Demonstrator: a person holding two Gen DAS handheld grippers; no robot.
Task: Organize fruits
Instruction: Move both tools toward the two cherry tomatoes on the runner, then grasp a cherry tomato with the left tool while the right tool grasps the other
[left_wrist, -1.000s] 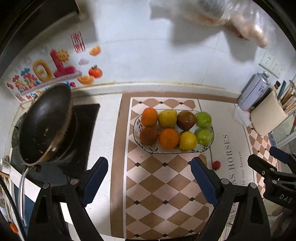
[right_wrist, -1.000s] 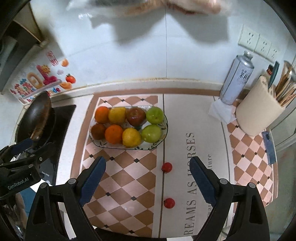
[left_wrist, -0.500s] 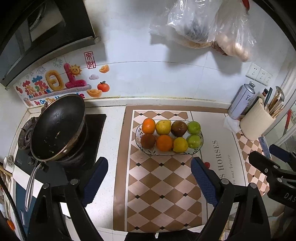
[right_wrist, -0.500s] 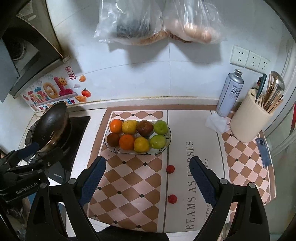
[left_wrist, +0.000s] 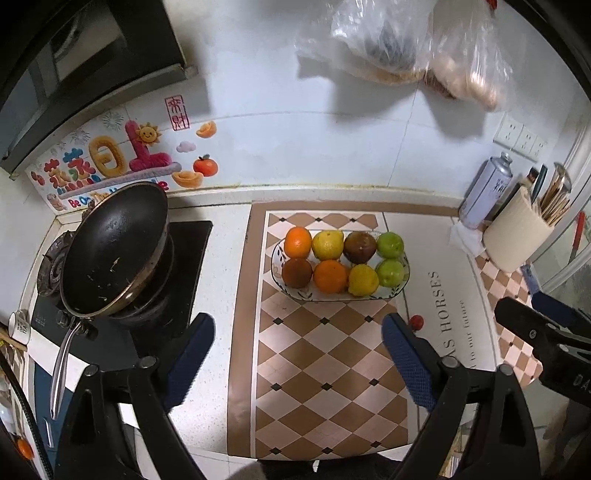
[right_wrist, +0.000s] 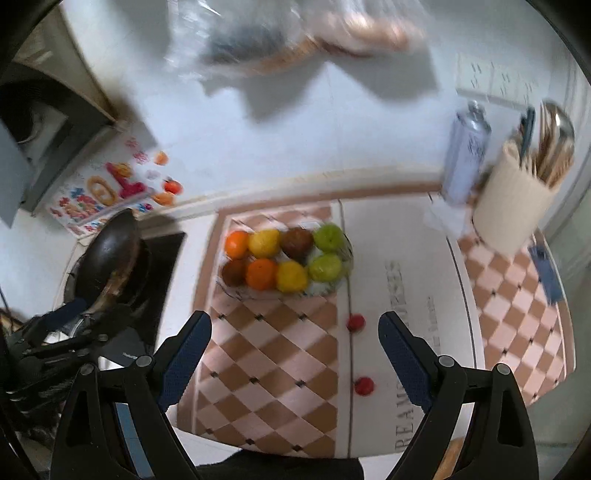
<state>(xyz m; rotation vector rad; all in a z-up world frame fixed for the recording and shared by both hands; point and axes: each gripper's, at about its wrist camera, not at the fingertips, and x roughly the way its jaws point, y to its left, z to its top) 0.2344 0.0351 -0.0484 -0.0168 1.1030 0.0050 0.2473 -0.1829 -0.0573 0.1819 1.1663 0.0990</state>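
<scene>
Both views have pulled back from the desk; my left claw (left_wrist: 297, 354) has just been opening, both empty and wide. Right claw (right_wrist: 293, 350): drop onto the tomato (right_wrist: 356, 322) at 1 o'clock, plate (right_wrist: 341, 275) beyond.

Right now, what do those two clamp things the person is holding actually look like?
Both look alike: the left gripper and right gripper are matte black plastic frames with round pivot bolts, each ending in two fingers faced with dark blue textured pads. White lettering marks their sides.
</scene>
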